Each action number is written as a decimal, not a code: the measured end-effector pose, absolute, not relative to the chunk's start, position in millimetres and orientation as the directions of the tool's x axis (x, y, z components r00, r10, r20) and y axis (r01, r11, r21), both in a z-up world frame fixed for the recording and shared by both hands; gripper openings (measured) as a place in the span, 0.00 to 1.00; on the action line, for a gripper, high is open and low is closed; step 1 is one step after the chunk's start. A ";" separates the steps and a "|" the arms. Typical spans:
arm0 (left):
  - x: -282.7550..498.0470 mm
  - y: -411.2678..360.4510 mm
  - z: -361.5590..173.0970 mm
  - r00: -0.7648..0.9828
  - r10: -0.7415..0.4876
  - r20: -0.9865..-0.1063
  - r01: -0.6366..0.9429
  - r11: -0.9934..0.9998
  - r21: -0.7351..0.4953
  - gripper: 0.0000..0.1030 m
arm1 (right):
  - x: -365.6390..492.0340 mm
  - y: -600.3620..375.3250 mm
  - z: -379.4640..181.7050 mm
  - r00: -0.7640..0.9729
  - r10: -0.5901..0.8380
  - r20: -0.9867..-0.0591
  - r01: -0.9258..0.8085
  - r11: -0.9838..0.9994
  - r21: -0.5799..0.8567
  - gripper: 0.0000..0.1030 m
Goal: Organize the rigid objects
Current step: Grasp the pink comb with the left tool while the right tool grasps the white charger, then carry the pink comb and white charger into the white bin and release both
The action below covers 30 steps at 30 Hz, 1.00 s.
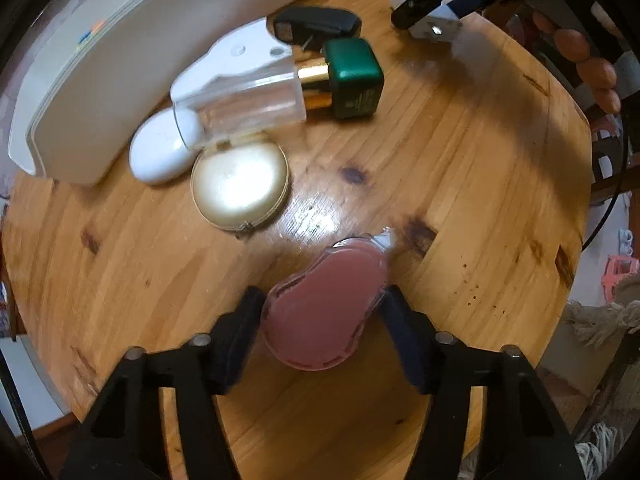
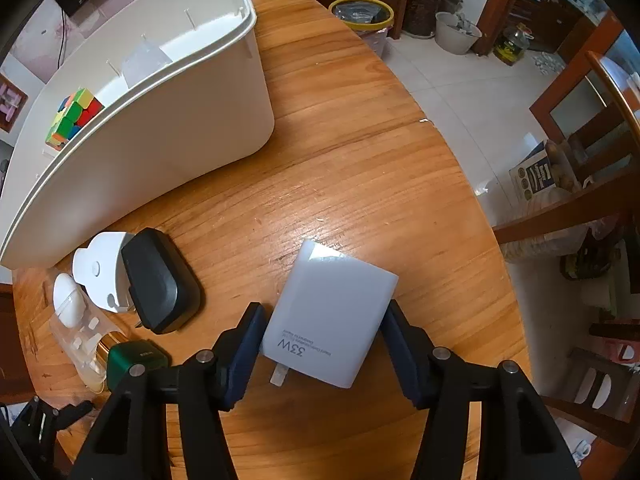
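Observation:
My left gripper [image 1: 324, 304] is shut on a pink correction-tape dispenser [image 1: 326, 304], held just above the round wooden table [image 1: 460, 168]. My right gripper [image 2: 326, 316] is shut on a white 33W charger [image 2: 332, 312], which also shows at the top of the left wrist view [image 1: 434, 26]. A white bin [image 2: 160, 128] stands at the table's far left with a colourful puzzle cube [image 2: 72, 118] inside it. Beside the bin lie a black charger [image 2: 158, 280], a white plug adapter [image 2: 100, 270], a white oval case [image 1: 164, 152], a gold round compact [image 1: 240, 178] and a green-capped bottle [image 1: 352, 76].
A clear plastic case [image 1: 244, 108] lies over the white items by the bin. Beyond the table edge are a yellow-rimmed bucket [image 2: 362, 14], a wooden chair [image 2: 580, 120] and a tiled floor [image 2: 460, 92].

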<state>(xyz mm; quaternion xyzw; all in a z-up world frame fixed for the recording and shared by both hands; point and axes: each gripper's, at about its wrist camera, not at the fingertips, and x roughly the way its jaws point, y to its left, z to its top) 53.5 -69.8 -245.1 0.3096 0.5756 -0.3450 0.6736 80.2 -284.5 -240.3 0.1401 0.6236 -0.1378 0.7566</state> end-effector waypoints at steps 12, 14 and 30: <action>57.8 -63.8 -200.9 0.077 -0.213 -0.974 0.725 0.682 -0.092 0.62 | 55.8 -270.6 -227.2 0.229 0.003 -0.973 0.354 0.931 0.086 0.53; 61.1 -61.1 -187.2 0.093 -0.217 -0.972 0.699 0.709 -0.091 0.62 | 50.5 -267.2 -219.2 0.242 0.005 -0.970 0.339 0.936 0.089 0.51; 155.6 -42.2 -62.5 0.287 -0.309 -0.907 0.564 0.819 -0.100 0.62 | 49.5 -244.5 -104.6 0.484 0.138 -0.864 0.168 0.955 0.246 0.48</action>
